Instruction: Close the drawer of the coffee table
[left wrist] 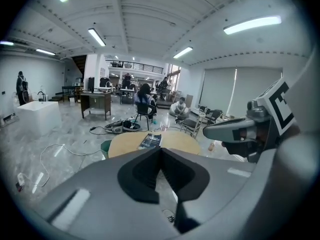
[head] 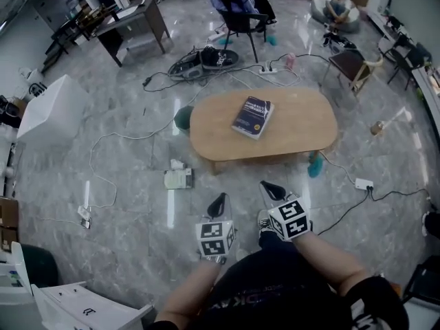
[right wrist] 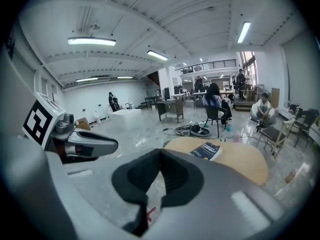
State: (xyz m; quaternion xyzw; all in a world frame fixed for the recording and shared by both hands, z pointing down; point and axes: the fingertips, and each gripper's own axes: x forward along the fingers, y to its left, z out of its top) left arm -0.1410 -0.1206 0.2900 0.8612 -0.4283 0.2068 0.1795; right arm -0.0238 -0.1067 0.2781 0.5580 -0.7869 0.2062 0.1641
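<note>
Jaws are pressing together, empty, on both the left gripper [head: 218, 201] and the right gripper [head: 272, 190], which a standing person is holding side by side, aimed toward the coffee table [head: 302, 126]. The oval wooden table is standing well ahead of them on the marble floor [head: 124, 191], a dark book [head: 252, 117] lying on its top. Its drawer cannot be made out in any view. A white cable [head: 110, 139] is trailing across the floor at left.
</note>
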